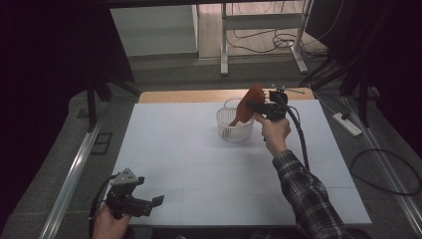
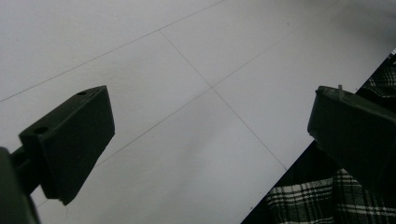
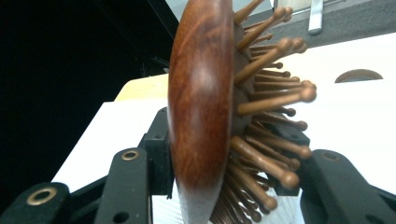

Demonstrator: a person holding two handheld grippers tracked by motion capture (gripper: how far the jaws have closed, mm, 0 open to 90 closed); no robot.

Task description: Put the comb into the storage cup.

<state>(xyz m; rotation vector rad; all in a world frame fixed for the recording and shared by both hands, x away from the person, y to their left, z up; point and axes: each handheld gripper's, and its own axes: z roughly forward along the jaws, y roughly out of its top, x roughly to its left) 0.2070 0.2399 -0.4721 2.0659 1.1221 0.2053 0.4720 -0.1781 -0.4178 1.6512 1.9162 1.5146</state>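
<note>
A reddish-brown wooden hairbrush [image 1: 250, 101] with round-tipped wooden pins stands tilted, its lower end inside a small white slatted basket [image 1: 232, 131] at the far middle of the white table [image 1: 174, 149]. My right gripper [image 1: 255, 106] is shut on the brush head. In the right gripper view the jaws press on the brush [image 3: 201, 107] from both sides, one on its smooth back and one on the pins, with the basket [image 3: 161, 211] just below. My left gripper [image 1: 149, 203] rests near the front left edge, open with nothing between its jaws [image 2: 210, 116].
A wooden strip [image 1: 189, 95] runs along the table's far edge. Metal stand legs [image 1: 224, 59] and cables lie on the floor behind. A white power strip [image 1: 348, 124] sits on the floor at the right. My plaid sleeve [image 1: 303, 194] crosses the table's right front.
</note>
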